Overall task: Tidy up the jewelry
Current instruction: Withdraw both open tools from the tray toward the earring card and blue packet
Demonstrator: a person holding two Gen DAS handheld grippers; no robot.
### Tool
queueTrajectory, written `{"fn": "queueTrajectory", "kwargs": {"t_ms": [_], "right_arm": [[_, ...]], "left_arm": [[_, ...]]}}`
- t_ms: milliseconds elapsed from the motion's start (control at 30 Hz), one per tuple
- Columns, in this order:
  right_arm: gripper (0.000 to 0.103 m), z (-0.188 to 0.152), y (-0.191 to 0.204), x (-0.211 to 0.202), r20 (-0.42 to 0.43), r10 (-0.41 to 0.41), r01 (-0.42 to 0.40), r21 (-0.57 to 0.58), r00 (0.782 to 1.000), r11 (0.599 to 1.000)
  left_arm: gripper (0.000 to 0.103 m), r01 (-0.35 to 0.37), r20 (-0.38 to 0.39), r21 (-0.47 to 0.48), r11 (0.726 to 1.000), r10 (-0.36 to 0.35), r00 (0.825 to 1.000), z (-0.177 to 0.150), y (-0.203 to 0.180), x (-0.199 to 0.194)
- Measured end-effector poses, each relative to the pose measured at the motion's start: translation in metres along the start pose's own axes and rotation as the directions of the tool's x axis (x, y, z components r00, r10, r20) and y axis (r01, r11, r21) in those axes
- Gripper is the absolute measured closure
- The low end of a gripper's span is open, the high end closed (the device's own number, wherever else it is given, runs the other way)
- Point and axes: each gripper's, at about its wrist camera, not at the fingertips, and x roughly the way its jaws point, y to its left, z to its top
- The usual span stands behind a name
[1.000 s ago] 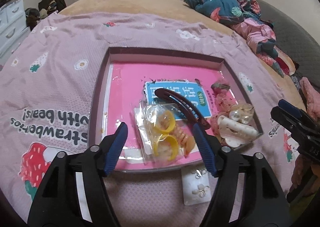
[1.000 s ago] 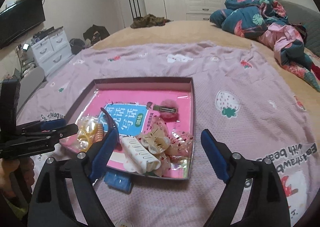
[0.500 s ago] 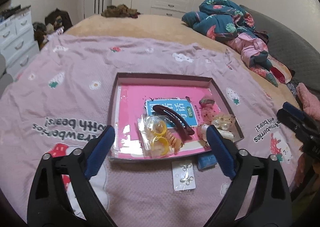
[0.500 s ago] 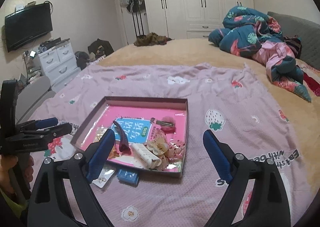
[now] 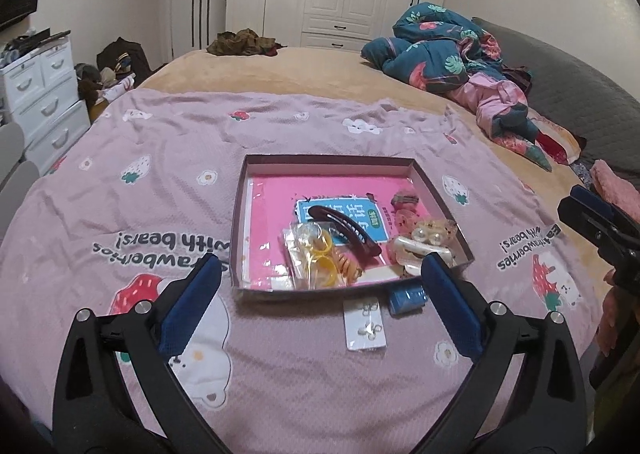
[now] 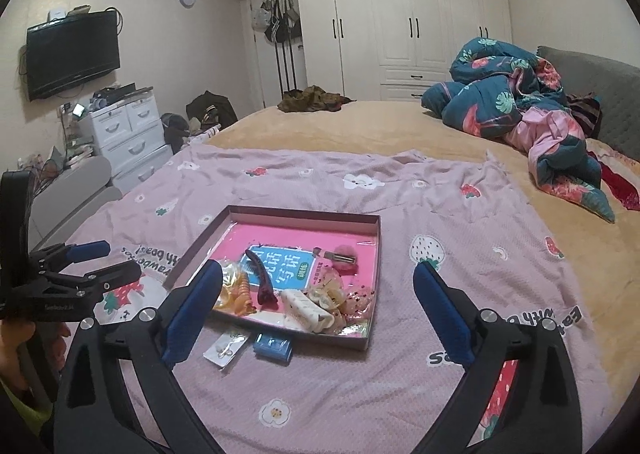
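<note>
The bed [image 6: 360, 126], under a tan cover, carries a pink strawberry-print blanket [image 5: 160, 190] on which lie a shallow box tray [image 5: 240, 222], a white earring card [image 5: 365, 324] and a small blue box [image 5: 406, 299] just beside the tray's near edge, with crumpled bedding [image 6: 520, 110] farther back.

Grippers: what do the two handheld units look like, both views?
Both match: black plastic scissor-style frames with silver bolts at the pivots and long dark-blue pads. Left gripper shows side-on in the right wrist view with small white lettering on its black body. Right gripper looks the same. No cables visible. A yellow-green sleeve edge shows below the left unit.
</note>
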Motion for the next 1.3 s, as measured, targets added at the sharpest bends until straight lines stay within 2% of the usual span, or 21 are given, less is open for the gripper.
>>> {"fn": "queueTrajectory", "kwargs": {"t_ms": [367, 900, 1300], "right_arm": [[0.006, -0.017, 0.010, -0.006, -0.024, 0.006, -0.006, -0.022, 1.000, 1.000], [0.006, -0.070, 0.017, 0.032, -0.162, 0.014, -0.018, -0.027, 0.987, 0.999], [0.006, -0.096, 0.001, 0.055, -0.236, -0.010, 0.009, -0.006, 0.972, 1.000]], "left_arm": [[0.009, -0.004, -0.033, 0.004, 1.000, 0.004, 0.999, -0.027, 0.004, -0.005], [0.010, 0.031, -0.146, 0.021, 0.999, -0.027, 0.989, -0.068, 0.000, 0.023], [0.032, 0.102, -0.239, -0.001, 0.995, -0.099, 0.966, -0.081, -0.014, 0.057]]}}
